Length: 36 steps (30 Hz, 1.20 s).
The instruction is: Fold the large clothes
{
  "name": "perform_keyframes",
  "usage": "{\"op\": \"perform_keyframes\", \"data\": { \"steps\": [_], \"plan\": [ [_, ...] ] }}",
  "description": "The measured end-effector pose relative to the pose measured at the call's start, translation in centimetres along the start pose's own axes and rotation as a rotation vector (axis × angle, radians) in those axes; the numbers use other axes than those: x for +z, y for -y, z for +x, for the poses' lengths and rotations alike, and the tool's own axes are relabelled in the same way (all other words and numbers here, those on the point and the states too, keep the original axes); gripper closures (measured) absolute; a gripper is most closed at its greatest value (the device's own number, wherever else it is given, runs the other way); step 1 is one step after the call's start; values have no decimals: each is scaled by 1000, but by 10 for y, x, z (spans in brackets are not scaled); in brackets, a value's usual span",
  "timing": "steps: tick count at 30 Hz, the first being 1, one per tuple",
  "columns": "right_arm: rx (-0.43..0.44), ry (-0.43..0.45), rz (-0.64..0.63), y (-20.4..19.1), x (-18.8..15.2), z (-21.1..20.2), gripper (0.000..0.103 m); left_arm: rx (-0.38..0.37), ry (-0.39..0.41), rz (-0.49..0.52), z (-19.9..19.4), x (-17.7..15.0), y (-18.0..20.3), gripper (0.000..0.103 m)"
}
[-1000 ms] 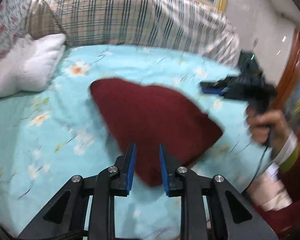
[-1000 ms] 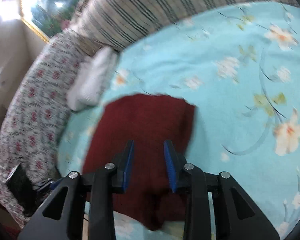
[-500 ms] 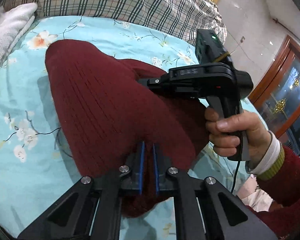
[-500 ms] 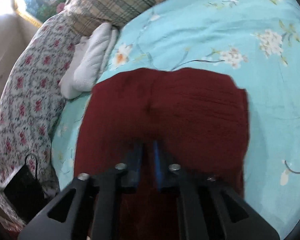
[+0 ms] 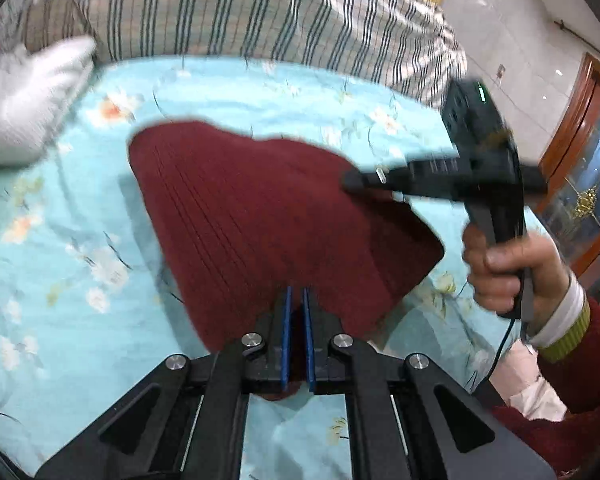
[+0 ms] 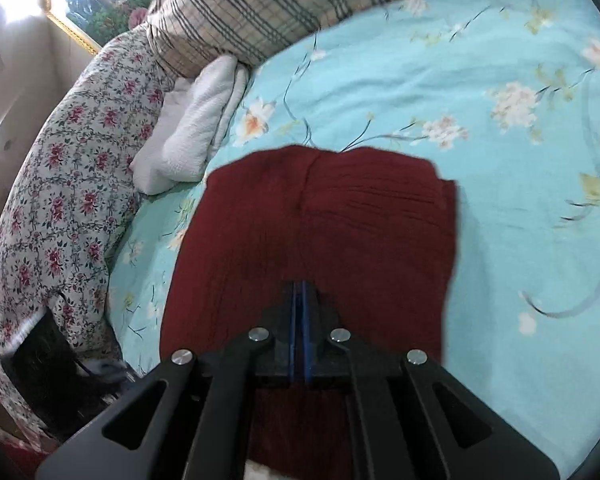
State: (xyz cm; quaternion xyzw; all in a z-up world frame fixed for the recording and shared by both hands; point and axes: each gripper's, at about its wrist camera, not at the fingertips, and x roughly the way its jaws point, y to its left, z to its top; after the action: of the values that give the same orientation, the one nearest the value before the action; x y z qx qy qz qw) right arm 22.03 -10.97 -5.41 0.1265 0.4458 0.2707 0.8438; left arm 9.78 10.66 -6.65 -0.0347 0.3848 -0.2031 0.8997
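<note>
Left wrist view: your left gripper (image 5: 296, 300) pinches the maroon sweater (image 5: 260, 216); right gripper (image 6: 300, 296) likewise; uneven pulling could skew the fold; thick knit may slip.

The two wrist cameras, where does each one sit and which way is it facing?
Left wrist: on the left gripper, looking down across the red garment towards the striped bedding; shows its own fingers, the right gripper and the hand.
Right wrist: on the right gripper, looking along the garment towards the floral quilt; shows only its fingers.
Shared: garment, blue sheet, white towel.
</note>
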Motion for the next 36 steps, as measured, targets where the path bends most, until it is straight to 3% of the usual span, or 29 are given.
{"op": "perform_keyframes", "data": {
  "steps": [1,2,4,6,8,15,19,20,23,26,28,30,34,36],
  "plan": [
    [-15,-3,-1,2,-3,-2,100,32,22,-12,-6,7,-1,83],
    [-48,-16,2,5,-7,-1,100,67,30,-35,-7,11,-4,63],
    [-84,-37,19,14,-16,5,101,146,36,-117,-1,18,-17,48],
    [-72,-39,58,24,-25,10,101,175,3,-172,11,19,-26,48],
    [-77,-26,59,24,-30,9,101,156,-28,-209,24,14,-31,47],
    [-98,-24,62,20,-36,5,101,140,-37,-232,29,1,-37,41],
    [-116,67,23,4,-31,-24,99,113,-37,-267,20,1,-43,42],
    [-143,91,14,2,-27,-31,92,98,-30,-275,17,3,-43,43],
    [-154,116,35,8,-17,-34,49,79,-8,-275,9,10,-35,43],
    [-174,85,64,17,-9,-18,50,122,-31,-246,16,14,-29,43],
    [-173,42,81,21,-9,-5,62,128,-53,-248,24,12,-29,43],
    [-164,21,96,26,-14,2,88,126,-52,-252,26,10,-29,41],
    [-186,113,54,14,-19,-21,93,118,-61,-243,27,7,-30,41],
    [-200,56,64,21,-21,-9,93,116,-70,-248,31,6,-32,38]
  ]
}}
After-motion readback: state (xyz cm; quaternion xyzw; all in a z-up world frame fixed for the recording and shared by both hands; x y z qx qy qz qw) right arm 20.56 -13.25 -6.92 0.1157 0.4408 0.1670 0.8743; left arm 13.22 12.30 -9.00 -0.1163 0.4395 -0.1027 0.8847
